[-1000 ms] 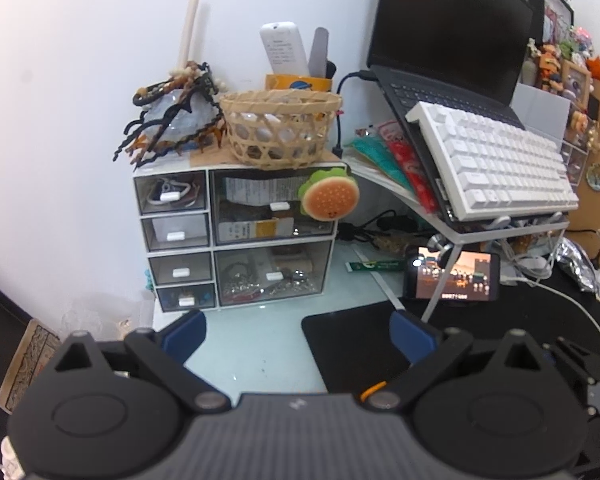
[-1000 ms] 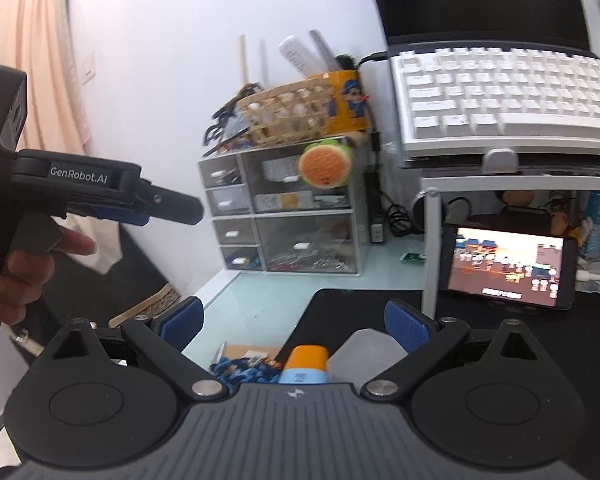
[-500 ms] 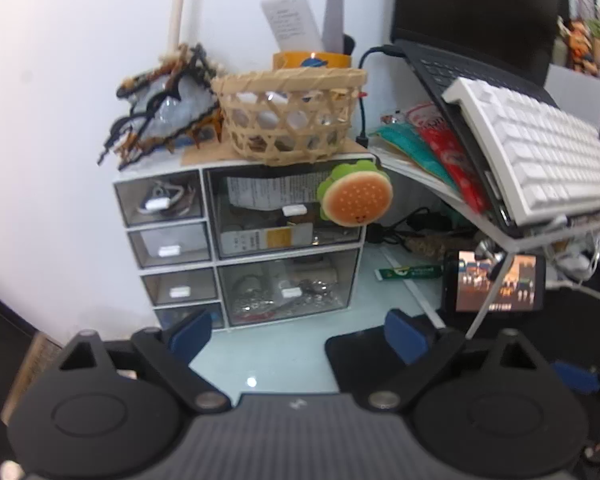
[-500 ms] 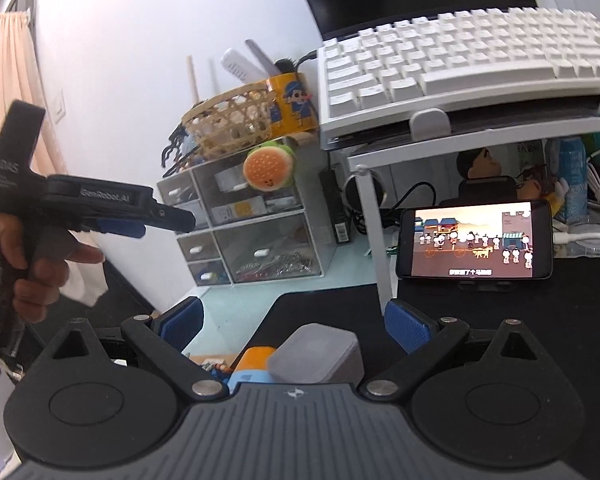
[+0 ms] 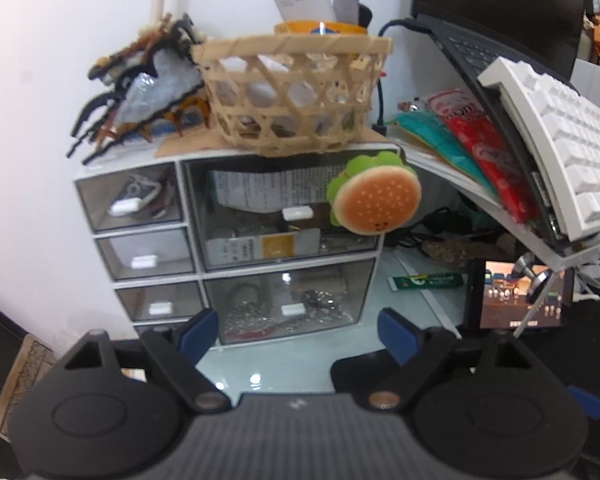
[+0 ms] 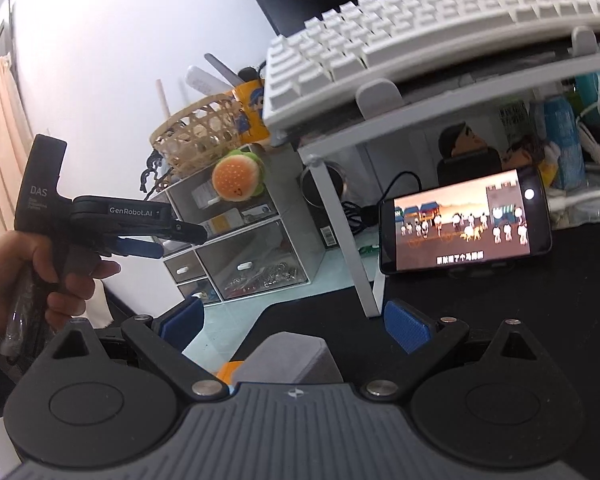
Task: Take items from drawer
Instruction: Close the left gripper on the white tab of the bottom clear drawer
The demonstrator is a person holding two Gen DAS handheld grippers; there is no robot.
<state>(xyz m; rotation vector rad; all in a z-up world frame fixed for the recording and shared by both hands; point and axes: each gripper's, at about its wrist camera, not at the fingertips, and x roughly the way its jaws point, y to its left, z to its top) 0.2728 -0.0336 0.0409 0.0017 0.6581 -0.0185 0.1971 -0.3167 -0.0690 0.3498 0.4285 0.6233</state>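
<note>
The left tongs (image 5: 294,332) stand with jaws apart and nothing between them; they have just been narrowing a little. They point at the small clear plastic drawer unit (image 5: 236,248) against the white wall at the desk's back edge. All its drawers look shut, the lower wide drawer (image 5: 288,300) full of metal trinkets. A woven bamboo basket (image 5: 292,92) sits on top, and a burger-shaped plush (image 5: 374,200) hangs at the unit's front corner. The right tongs (image 6: 292,322) are also apart and empty, over the black desk mat (image 6: 500,280), near a phone (image 6: 464,220) playing video under the white keyboard (image 6: 440,20).
</note>
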